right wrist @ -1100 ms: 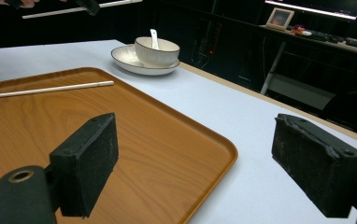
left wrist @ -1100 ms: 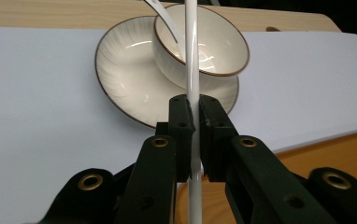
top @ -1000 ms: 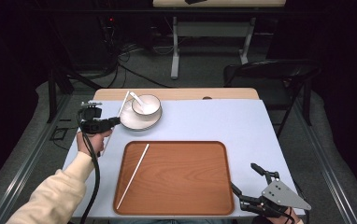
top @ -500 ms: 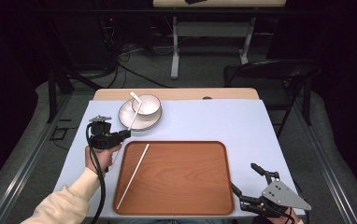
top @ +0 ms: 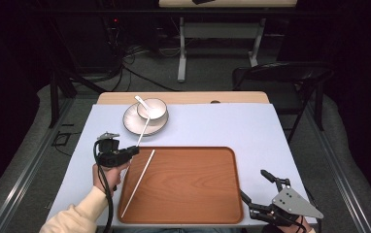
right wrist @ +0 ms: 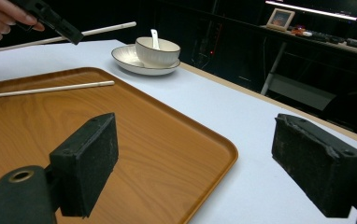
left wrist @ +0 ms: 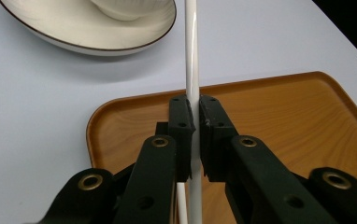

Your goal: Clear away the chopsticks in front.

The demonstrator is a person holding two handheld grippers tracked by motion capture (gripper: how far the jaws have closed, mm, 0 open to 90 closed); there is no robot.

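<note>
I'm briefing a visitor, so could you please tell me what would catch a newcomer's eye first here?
Probably the left gripper, jaws shut on a white chopstick above the left rim of the brown tray. A second chopstick lies on the tray's left side. Behind sits a white bowl on a plate.
</note>
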